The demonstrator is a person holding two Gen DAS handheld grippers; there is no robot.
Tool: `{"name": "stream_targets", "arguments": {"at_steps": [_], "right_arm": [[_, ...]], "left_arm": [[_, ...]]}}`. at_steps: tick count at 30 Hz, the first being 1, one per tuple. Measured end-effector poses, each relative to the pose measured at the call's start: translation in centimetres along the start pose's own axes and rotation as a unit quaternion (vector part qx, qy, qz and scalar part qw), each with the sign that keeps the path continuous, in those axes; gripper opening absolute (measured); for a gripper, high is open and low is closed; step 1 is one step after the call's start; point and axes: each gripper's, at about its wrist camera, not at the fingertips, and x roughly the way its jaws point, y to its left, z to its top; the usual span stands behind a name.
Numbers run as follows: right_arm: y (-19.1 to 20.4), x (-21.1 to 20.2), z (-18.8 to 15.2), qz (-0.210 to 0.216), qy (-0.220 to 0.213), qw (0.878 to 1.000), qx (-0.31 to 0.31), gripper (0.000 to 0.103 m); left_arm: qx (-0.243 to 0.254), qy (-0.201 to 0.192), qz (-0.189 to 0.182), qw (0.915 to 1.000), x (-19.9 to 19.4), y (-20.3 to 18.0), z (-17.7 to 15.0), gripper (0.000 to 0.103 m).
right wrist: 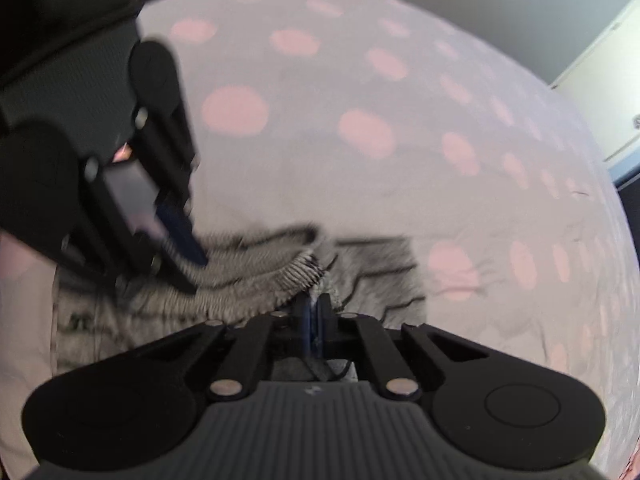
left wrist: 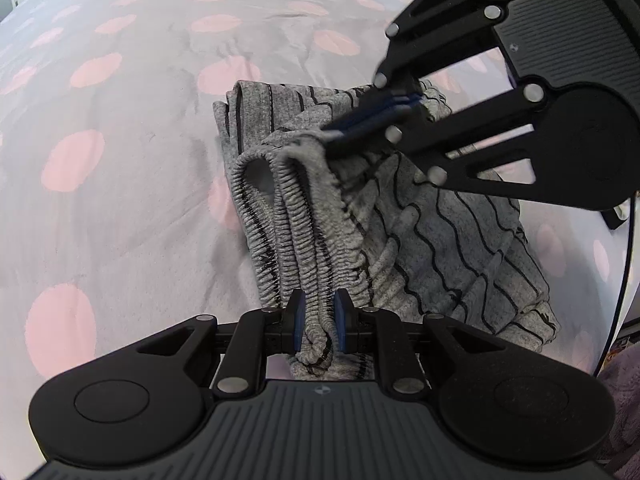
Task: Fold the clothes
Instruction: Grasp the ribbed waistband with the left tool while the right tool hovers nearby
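Observation:
A grey garment with thin black wavy stripes (left wrist: 460,232) lies bunched on a pale bedspread with pink dots (left wrist: 120,160). My left gripper (left wrist: 319,320) is shut on its ribbed elastic waistband (left wrist: 288,216), which loops up between the blue pads. My right gripper (left wrist: 334,136) reaches in from the upper right, shut on a higher edge of the same waistband. The right wrist view is blurred. In it my right gripper (right wrist: 314,306) pinches the grey garment (right wrist: 380,268), and the left gripper (right wrist: 192,264) holds the waistband at the left.
The bedspread (right wrist: 360,184) spreads widely to the left and beyond the garment. A dark cable (left wrist: 628,260) runs down the right edge, with purple fabric (left wrist: 624,380) below it. A white cabinet (right wrist: 608,100) stands past the bed.

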Motion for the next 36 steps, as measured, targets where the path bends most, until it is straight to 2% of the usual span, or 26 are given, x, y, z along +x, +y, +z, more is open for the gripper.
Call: {"name": "stream_targets", "arguments": {"at_steps": [3, 11, 13, 17, 21, 26, 28, 31, 36], "right_arm": [[0.1, 1.1, -0.3, -0.023, 0.0, 1.0, -0.005, 0.003], [-1.8, 3.3, -1.1, -0.02, -0.005, 0.998, 0.057, 0.007], [-2.1, 3.0, -1.3, -0.02, -0.008, 0.997, 0.073, 0.019], [-3.4, 1.0, -2.5, -0.031, -0.014, 0.994, 0.109, 0.031], [-5.4, -1.9, -5.6, -0.049, -0.012, 0.978, 0.204, 0.038], [-5.4, -5.1, -10.7, -0.072, -0.003, 0.949, 0.306, 0.033], [-4.5, -5.6, -12.4, -0.063, -0.007, 0.941, 0.332, 0.031], [-2.5, -6.1, -14.5, -0.011, -0.024, 0.937, 0.348, 0.032], [2.0, -8.0, -15.6, 0.067, -0.045, 0.956, 0.283, 0.032]], "left_arm": [[0.001, 0.0, 0.003, 1.0, 0.0, -0.1, 0.0, 0.014], [-0.006, 0.001, 0.002, 1.0, -0.4, 0.1, 0.2, 0.014], [-0.01, 0.0, -0.001, 0.9999, -0.5, 0.2, 0.2, 0.014], [-0.018, -0.004, -0.008, 0.9998, -0.9, 0.5, 0.1, 0.014], [-0.022, -0.008, -0.011, 0.9997, -0.5, 0.9, 0.4, 0.014], [-0.026, -0.011, -0.015, 0.9995, -0.4, 1.2, 0.1, 0.014], [-0.026, -0.013, -0.014, 0.9995, -0.1, 1.1, 0.1, 0.014], [-0.024, -0.013, -0.012, 0.9996, 0.1, 0.9, 0.0, 0.014], [-0.02, -0.012, -0.007, 0.9997, -0.1, 0.9, 0.0, 0.014]]}}
